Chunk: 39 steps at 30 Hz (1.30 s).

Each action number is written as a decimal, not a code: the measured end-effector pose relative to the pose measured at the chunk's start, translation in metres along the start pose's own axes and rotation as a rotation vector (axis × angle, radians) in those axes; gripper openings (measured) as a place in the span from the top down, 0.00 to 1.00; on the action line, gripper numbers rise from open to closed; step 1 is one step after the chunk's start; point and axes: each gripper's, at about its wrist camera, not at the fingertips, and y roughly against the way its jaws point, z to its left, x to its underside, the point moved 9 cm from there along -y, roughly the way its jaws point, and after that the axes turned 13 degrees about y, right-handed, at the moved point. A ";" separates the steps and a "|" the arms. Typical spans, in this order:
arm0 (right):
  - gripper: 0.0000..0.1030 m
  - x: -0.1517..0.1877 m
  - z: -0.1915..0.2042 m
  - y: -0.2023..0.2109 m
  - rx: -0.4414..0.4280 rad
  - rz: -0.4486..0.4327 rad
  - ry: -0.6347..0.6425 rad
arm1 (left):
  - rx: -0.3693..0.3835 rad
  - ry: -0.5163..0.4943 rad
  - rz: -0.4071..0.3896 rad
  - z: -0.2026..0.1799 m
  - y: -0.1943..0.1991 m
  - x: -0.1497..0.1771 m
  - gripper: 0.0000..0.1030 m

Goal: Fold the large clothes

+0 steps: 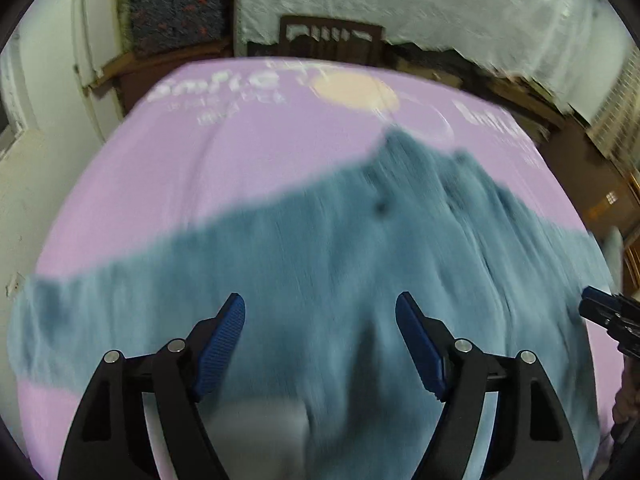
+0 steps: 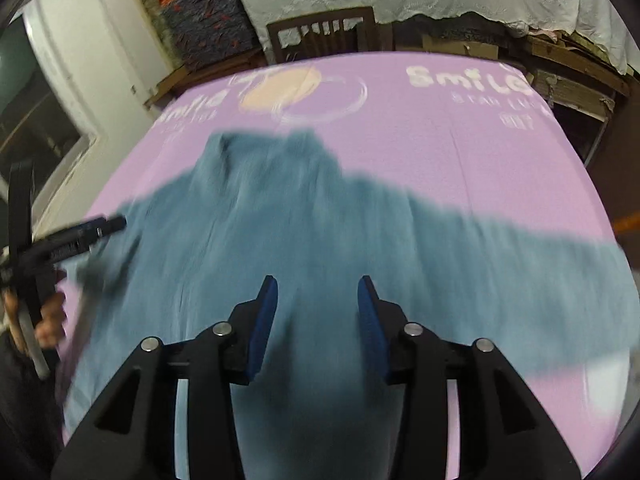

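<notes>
The garment [image 2: 312, 232] was a large blue-grey piece spread flat on the pink sheet [image 2: 460, 152], its narrow end pointing away. It was blurred, but looked like a shirt with sleeves stretched out sideways.

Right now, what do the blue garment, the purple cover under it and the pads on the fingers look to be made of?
Blue garment: soft woven fabric, matte, seemingly a shirt; it drapes in fine wrinkles, though blur hides the weave.
Purple cover: thin printed cloth, smooth and matte; it lies flat with white lettering.
Pads on the fingers: blue, finely ribbed, probably rubber or textured plastic, on black rigid arms.
</notes>
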 end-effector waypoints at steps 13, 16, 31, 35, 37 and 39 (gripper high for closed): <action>0.58 0.128 0.046 0.059 -0.112 0.062 -0.093 | -0.018 -0.014 0.043 0.015 0.024 0.075 0.15; 0.55 0.111 0.003 0.097 -0.054 -0.074 -0.197 | -0.047 0.029 -0.061 0.023 0.046 0.039 0.15; 0.53 0.131 -0.186 0.076 0.075 -0.214 -0.855 | 0.075 -0.018 -0.037 -0.107 -0.014 0.021 0.16; 0.58 0.131 -0.206 0.063 0.095 -0.234 -0.926 | 0.056 -0.020 -0.053 -0.111 -0.033 0.018 0.16; 0.58 0.127 -0.214 0.062 0.120 -0.252 -0.939 | 0.049 -0.015 -0.043 -0.106 -0.042 0.018 0.16; 0.58 0.124 -0.224 0.059 0.132 -0.280 -0.960 | 0.038 -0.001 -0.020 -0.099 -0.049 0.023 0.16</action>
